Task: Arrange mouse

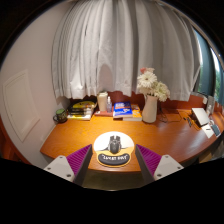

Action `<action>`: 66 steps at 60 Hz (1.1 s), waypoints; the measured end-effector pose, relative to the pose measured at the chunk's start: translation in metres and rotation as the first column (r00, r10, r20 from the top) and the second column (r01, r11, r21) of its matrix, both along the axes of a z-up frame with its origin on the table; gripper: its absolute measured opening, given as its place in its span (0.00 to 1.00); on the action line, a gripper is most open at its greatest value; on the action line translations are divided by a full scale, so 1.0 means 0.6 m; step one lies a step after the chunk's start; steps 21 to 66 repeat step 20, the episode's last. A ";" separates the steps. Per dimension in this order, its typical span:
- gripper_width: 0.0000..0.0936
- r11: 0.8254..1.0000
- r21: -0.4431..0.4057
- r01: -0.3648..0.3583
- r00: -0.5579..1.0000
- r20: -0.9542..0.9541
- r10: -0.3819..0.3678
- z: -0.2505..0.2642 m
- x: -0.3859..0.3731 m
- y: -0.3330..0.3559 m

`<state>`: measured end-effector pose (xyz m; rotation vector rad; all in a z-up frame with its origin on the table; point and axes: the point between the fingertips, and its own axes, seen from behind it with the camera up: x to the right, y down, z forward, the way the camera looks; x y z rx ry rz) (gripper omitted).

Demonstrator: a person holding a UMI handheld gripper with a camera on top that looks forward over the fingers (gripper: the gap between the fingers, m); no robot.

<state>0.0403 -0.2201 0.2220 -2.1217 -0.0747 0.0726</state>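
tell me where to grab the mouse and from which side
Grip the mouse across its two long flanks, coming straight forward and down from the near side. It lies on a round pad on the desk, lengthwise in line with the fingers, which stand open either side of it, so closing should catch its narrow width.

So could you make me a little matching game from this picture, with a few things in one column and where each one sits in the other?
Things:
1. mouse
2. vase of flowers
3. books
4. curtain

Places:
A. hanging behind the desk
B. on a round pad just ahead of the open fingers
C. at the back of the desk, right of the books
D. at the back of the desk, left of the vase

Pairs: 1-B, 2-C, 3-D, 4-A
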 end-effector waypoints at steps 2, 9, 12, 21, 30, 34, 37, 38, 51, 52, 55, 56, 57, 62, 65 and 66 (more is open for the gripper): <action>0.92 1.000 -0.002 0.001 1.000 0.003 -0.001 -0.001 0.002 -0.005; 0.91 1.000 -0.001 0.004 1.000 -0.020 -0.004 -0.003 0.004 -0.020; 0.92 1.000 0.001 0.010 1.000 -0.027 -0.010 0.001 0.007 -0.024; 0.92 1.000 0.020 0.016 1.000 -0.021 -0.016 0.008 0.016 -0.022; 0.92 1.000 0.020 0.016 1.000 -0.021 -0.016 0.008 0.016 -0.022; 0.92 1.000 0.020 0.016 1.000 -0.021 -0.016 0.008 0.016 -0.022; 0.92 1.000 0.020 0.016 1.000 -0.021 -0.016 0.008 0.016 -0.022; 0.92 1.000 0.020 0.016 1.000 -0.021 -0.016 0.008 0.016 -0.022; 0.92 1.000 0.020 0.016 1.000 -0.021 -0.016 0.008 0.016 -0.022; 0.92 1.000 0.020 0.016 1.000 -0.021 -0.016 0.008 0.016 -0.022; 0.92 1.000 0.020 0.016 1.000 -0.021 -0.016 0.008 0.016 -0.022; 0.92 1.000 0.020 0.016 1.000 -0.021 -0.016 0.008 0.016 -0.022; 0.92 1.000 0.020 0.016 1.000 -0.021 -0.016 0.008 0.016 -0.022; 0.92 1.000 0.020 0.016 1.000 -0.021 -0.016 0.008 0.016 -0.022; 0.92 1.000 0.020 0.016 1.000 -0.021 -0.016 0.008 0.016 -0.022; 0.92 1.000 0.020 0.016 1.000 -0.021 -0.016 0.008 0.016 -0.022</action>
